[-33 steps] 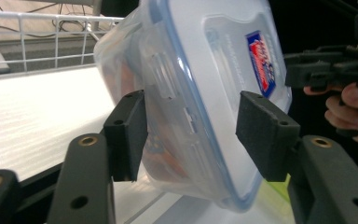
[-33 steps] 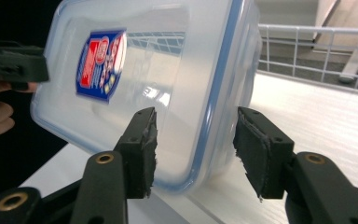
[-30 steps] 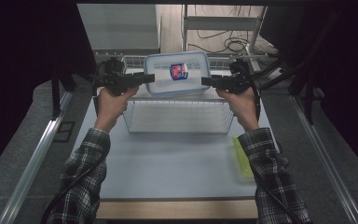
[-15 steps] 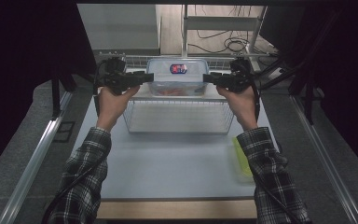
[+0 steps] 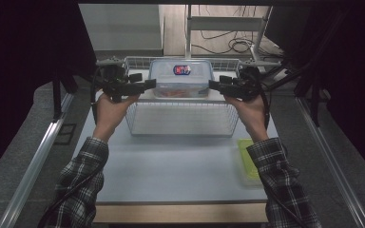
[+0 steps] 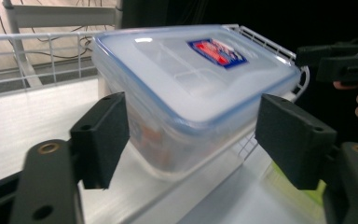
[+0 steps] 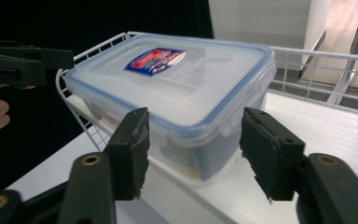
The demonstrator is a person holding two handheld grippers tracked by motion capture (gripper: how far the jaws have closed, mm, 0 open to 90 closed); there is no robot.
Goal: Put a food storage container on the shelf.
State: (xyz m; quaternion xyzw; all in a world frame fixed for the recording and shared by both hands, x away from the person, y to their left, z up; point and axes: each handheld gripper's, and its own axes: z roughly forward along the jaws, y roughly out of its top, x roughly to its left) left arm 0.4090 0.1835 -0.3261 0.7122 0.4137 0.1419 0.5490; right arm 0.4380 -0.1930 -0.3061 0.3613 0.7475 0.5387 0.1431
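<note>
A clear plastic food box (image 5: pixel 180 78) with a blue-rimmed lid and a red and blue label stands on the upper shelf of a white wire rack (image 5: pixel 180 118). My left gripper (image 5: pixel 149 84) is at its left end and my right gripper (image 5: pixel 214 84) at its right end. In the left gripper view the box (image 6: pixel 191 84) sits between the spread jaws of my left gripper (image 6: pixel 198 135), with a gap at the right pad. In the right gripper view a corner of the box (image 7: pixel 177 88) lies between the jaws of my right gripper (image 7: pixel 196 149), clear of both pads. Both pairs of jaws have just been opening.
The rack stands at the far side of a pale table (image 5: pixel 171 161). A flat yellow-green tray (image 5: pixel 248 159) lies by the table's right edge. Wire railings rim the shelf around the box. Dark curtains hang left and right, and cables lie on the floor beyond.
The box was tilted and held up between both grippers; it has come down level onto the shelf. Both pairs of jaws have spread off its ends.
</note>
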